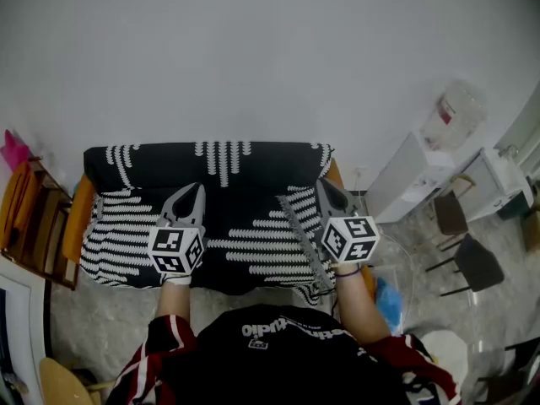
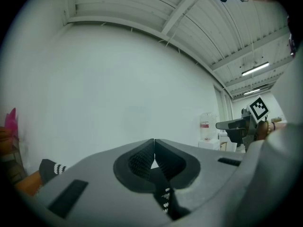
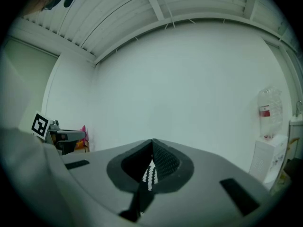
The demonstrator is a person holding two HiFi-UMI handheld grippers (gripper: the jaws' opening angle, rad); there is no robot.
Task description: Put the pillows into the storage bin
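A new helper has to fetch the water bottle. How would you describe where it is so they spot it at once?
Along the white wall, look right of the black-and-white patterned sofa to the white cabinet. The water bottle stands on top of it: large, see-through, with a red and white label, unlike the dark chairs nearby.

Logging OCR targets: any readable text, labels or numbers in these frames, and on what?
No text reads clearly.
The white print on the person's black shirt: upside down, too blurred to read.
The red label on the water bottle: too small to read.
The marker cubes: square patterns only, no letters.
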